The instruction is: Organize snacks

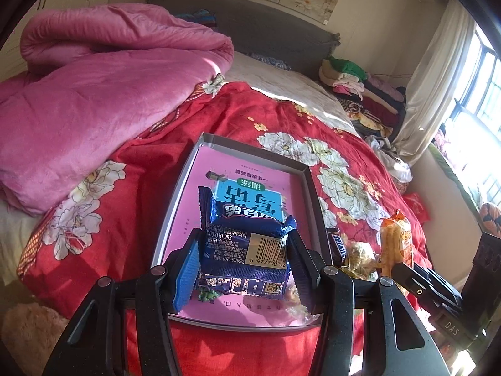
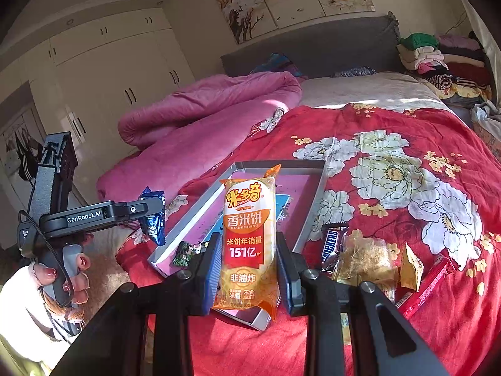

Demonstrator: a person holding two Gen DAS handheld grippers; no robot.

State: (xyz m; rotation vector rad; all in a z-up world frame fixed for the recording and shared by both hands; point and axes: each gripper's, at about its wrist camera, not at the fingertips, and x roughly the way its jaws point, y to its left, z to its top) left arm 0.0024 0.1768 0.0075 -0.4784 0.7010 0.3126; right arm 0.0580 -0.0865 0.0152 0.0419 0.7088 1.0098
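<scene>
My left gripper [image 1: 242,260] is shut on a blue snack packet [image 1: 247,238] and holds it above the near end of a shallow grey box [image 1: 308,188] with a pink book in it. It also shows in the right wrist view [image 2: 153,216]. My right gripper [image 2: 247,266] is shut on an orange rice-cracker pack [image 2: 249,235] above the box's near right corner [image 2: 313,200]. That pack also shows in the left wrist view [image 1: 396,238]. A small green snack packet [image 2: 184,252] lies in the box.
The box rests on a red floral bedspread [image 2: 407,156]. Right of it lie a Snickers bar [image 2: 332,244], a clear golden bag [image 2: 366,260], a gold wrapper [image 2: 410,266] and a red bar [image 2: 426,285]. A pink quilt [image 1: 94,94] is at left; folded clothes [image 1: 369,94] at back.
</scene>
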